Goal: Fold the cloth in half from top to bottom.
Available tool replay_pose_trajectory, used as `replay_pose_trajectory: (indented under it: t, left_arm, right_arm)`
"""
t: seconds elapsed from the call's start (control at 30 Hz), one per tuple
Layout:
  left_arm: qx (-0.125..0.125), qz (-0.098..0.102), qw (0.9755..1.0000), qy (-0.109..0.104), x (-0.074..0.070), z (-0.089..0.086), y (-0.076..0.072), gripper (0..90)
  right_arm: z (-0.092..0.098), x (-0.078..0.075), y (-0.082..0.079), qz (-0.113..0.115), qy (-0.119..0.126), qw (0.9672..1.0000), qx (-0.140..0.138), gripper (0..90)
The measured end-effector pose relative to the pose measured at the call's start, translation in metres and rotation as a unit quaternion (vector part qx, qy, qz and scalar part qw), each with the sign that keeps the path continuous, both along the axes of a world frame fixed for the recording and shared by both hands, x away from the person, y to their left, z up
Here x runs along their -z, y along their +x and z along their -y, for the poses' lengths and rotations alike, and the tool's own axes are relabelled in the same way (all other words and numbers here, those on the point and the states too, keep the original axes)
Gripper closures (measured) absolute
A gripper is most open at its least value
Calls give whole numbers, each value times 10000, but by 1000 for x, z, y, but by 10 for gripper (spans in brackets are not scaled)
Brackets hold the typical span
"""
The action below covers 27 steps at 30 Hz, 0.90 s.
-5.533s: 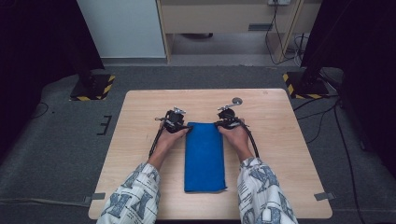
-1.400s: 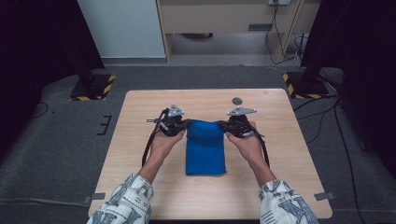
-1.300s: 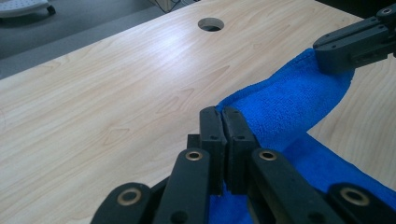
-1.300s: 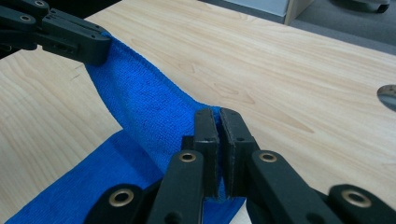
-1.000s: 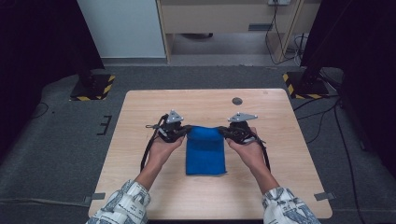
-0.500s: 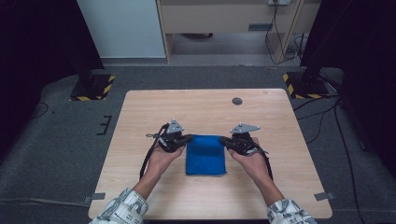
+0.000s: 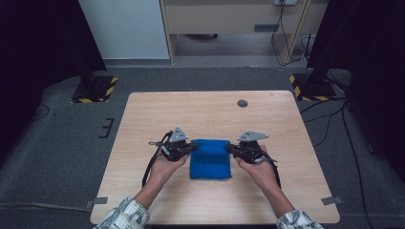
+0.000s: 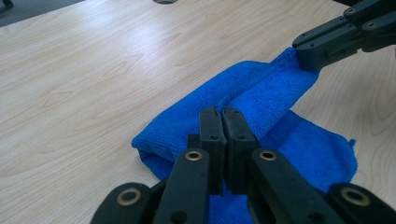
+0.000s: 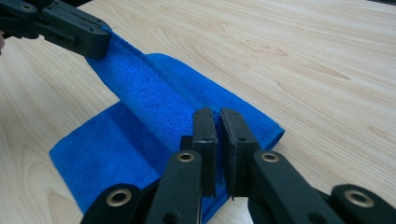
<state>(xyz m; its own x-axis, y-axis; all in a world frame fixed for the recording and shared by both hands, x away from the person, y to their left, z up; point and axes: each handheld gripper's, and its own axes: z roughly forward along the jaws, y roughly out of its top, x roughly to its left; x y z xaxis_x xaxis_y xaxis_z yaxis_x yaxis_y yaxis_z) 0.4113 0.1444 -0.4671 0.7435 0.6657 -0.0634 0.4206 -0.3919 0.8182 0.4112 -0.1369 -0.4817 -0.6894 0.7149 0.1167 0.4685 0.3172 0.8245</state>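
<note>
high view, left claw (image 7: 193, 146) and right claw (image 7: 229, 148) pinching blue cloth (image 7: 210, 162)

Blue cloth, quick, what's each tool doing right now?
Left tool: closed on the blue cloth.
Right tool: closed on the blue cloth.

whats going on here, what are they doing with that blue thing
A person at a wooden table is folding a blue cloth. The left gripper and right gripper are each shut on a corner of the cloth's far edge, holding that edge raised and carried over the part lying flat on the table, toward the person. The fold is not yet laid down.
</note>
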Motion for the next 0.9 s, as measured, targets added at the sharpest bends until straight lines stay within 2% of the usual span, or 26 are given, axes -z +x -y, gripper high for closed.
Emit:
replay_pose_trajectory:
  t: [0.23, 0.47, 0.9]
  left_arm:
    - [54, -40, 10000, 30, 5, -3, -6, 879]
    - [83, -171, 9998, 5, 18, -6, -13, 878]
    - [118, -316, 9994, 89, 30, -7, -21, 871]
  right_arm:
    - [-1, 0, -10, 35, -3, 9999, -95, 850]
    - [-3, 8, -17, -31, -104, 9997, -197, 846]
    - [-5, 20, -24, -108, -189, 9995, -235, 833]
